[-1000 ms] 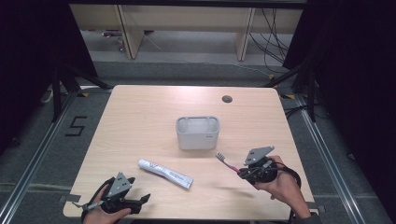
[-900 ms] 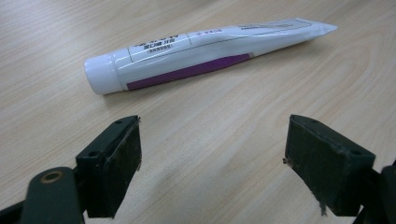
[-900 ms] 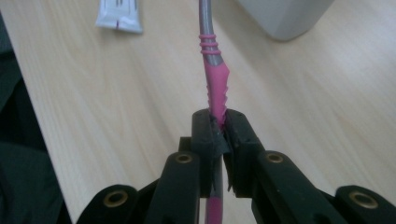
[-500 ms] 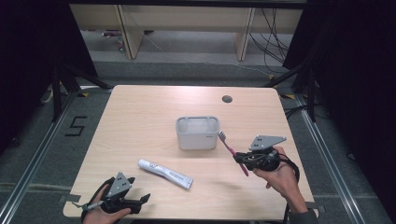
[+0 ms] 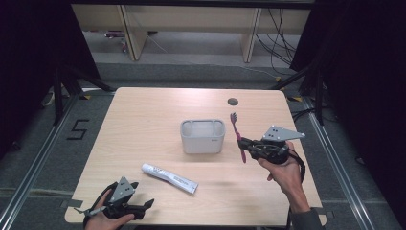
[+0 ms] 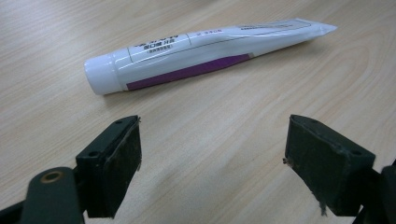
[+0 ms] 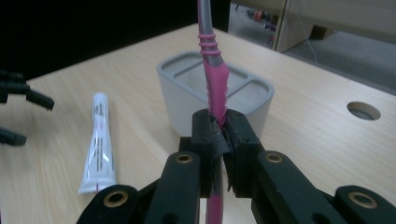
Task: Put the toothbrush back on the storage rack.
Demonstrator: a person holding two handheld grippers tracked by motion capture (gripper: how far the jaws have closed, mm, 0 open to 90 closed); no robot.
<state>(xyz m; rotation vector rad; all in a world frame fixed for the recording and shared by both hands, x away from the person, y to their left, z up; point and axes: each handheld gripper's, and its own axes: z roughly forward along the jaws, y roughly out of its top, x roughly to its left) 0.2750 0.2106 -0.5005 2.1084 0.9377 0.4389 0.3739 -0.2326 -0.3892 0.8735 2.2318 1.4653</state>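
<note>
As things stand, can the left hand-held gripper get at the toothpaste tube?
Probably yes. The left hand-held gripper is open and faces the toothpaste tube across bare table, with nothing lying between them.

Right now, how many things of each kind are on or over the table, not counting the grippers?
Toothbrush: 1, pink, held in the right gripper
Toothpaste tube: 1, white, lying flat
Holder box: 1, grey, with compartments
Total: 3
</note>
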